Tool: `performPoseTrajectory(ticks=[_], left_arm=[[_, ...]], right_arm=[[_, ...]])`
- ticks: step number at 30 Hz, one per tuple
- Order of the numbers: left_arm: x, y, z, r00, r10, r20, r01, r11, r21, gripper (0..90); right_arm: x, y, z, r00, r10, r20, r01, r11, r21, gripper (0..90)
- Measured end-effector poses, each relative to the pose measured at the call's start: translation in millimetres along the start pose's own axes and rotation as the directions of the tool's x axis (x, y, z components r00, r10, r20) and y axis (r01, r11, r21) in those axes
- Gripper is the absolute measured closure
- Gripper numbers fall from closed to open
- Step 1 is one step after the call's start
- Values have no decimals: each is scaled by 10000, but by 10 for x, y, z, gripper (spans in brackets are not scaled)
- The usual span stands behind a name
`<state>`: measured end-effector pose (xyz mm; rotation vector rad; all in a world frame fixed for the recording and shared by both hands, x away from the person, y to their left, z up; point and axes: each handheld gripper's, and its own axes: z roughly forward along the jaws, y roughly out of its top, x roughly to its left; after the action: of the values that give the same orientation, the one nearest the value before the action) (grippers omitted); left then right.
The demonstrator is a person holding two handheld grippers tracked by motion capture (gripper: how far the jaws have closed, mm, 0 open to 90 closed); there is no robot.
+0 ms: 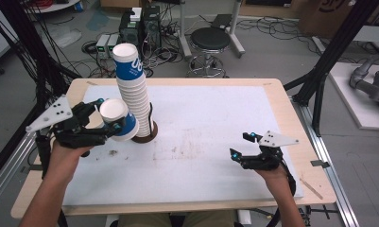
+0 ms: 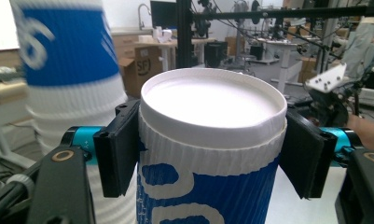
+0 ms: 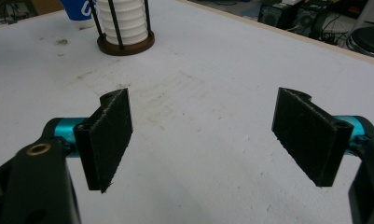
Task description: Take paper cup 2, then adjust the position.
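Beside the cup stack (image 1: 133, 90), left hand-held gripper (image 1: 109, 120) pinches a paper cup (image 2: 212, 154) below its rim: light, crushable, ribbed for grip. Right hand-held gripper (image 1: 241, 145) spread, idle.

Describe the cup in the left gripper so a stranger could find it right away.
Start at the white table and find the tall leaning stack of cups in its round holder near the left. Beside it, the left gripper clamps one loose cup: blue and white, ribbed, held apart from the stack.
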<state>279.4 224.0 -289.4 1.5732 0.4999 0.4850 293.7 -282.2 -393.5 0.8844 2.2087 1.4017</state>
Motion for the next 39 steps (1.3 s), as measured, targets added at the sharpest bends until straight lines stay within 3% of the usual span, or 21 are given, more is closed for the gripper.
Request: performPoseTrajectory(ticks=[6,16,30,39], left_arm=[[-73,-186,143,9995,-140,299,131,9995,294,289],[-141,-328,344,9965,-279,788,249,9990,384,289],[-198,-363,460,9918,-447,1194,402,9984,397,289],[-220,-405,544,9872,-653,1458,611,9976,331,289]], right_arm=[[5,-4,16,10000,-30,-54,30,10000,17,207],[4,7,26,9999,-85,-53,85,10000,-32,207],[22,0,-22,10000,-14,-49,13,9999,-115,206],[87,29,48,9964,-125,-839,128,9999,30,207]])
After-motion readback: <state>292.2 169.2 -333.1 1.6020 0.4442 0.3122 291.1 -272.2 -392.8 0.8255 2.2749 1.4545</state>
